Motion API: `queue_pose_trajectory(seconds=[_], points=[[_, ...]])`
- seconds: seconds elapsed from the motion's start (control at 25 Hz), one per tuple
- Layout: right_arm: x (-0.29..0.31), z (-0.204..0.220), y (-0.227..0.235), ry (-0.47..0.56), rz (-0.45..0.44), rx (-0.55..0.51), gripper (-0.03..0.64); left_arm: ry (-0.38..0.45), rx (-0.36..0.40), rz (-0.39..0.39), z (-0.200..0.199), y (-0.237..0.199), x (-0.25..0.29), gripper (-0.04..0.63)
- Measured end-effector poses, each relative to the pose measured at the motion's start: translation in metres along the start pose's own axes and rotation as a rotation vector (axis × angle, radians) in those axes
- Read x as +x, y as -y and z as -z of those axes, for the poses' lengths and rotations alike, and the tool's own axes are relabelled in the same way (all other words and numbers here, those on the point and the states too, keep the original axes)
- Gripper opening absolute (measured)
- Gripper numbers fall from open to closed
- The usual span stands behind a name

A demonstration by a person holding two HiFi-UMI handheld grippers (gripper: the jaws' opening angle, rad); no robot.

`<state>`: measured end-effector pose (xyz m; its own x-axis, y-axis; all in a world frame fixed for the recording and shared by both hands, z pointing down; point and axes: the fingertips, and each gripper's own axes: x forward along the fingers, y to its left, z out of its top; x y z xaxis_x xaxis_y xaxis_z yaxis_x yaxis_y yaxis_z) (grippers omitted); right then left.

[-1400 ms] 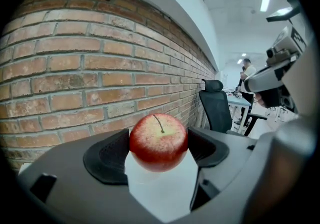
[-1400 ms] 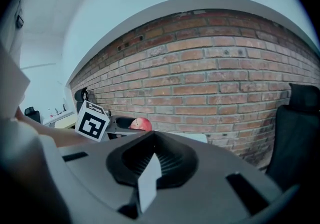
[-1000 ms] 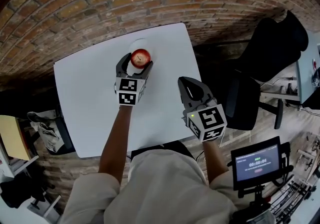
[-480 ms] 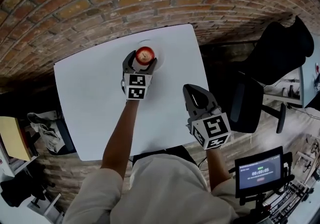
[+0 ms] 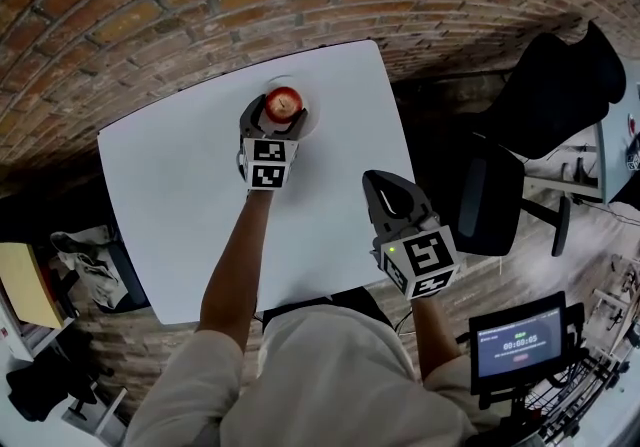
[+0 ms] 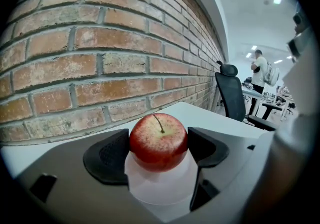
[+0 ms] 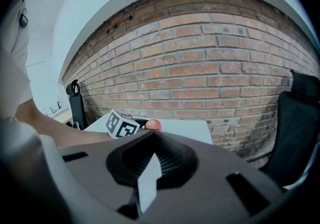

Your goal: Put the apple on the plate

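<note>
Left gripper (image 6: 159,149) jaws clamp the apple (image 6: 159,138) between them, directly above the white plate (image 6: 161,193), apparently ready to release it; right gripper (image 7: 150,167) waits aside, jaws together, empty.

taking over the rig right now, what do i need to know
Left gripper: shut on the apple, right over the plate at the far side of the table. Can't tell if the apple touches the plate.
Right gripper: shut, empty, by the table's right edge.
Done: apple gripped and at the plate.
Left: set it down, open the left gripper, back off.
</note>
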<state>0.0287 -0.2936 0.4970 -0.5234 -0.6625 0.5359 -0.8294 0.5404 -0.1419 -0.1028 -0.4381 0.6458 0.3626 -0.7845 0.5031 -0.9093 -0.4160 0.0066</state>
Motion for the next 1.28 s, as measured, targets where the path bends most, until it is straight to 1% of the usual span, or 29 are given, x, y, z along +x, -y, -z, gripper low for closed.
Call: queue_pose_trajectory(seconds=[0.28,0.52,0.64,0.84,1.08,1.28], points=[[-0.002,0.003,0.002,-0.004,0.004,0.014,0.003,0.018,-0.015,0.004,-0.003,-0.002,0.004,0.373],[-0.001,0.003,0.002,-0.002,-0.006,0.024,0.003,0.042,-0.090,0.046,-0.005,-0.003,0.003,0.374],[0.000,0.004,0.002,-0.005,-0.008,0.027,0.003,0.036,-0.090,0.053,-0.005,-0.003,0.002,0.374],[-0.002,-0.001,0.000,0.006,-0.015,0.019,0.003,0.037,-0.088,0.040,-0.006,-0.009,-0.006,0.374],[-0.009,-0.013,-0.006,0.033,-0.032,-0.008,0.003,0.071,-0.051,0.032,-0.022,-0.014,-0.033,0.374],[-0.015,-0.025,-0.014,0.065,-0.052,-0.035,0.003,0.121,-0.075,0.025,-0.045,-0.019,-0.068,0.373]])
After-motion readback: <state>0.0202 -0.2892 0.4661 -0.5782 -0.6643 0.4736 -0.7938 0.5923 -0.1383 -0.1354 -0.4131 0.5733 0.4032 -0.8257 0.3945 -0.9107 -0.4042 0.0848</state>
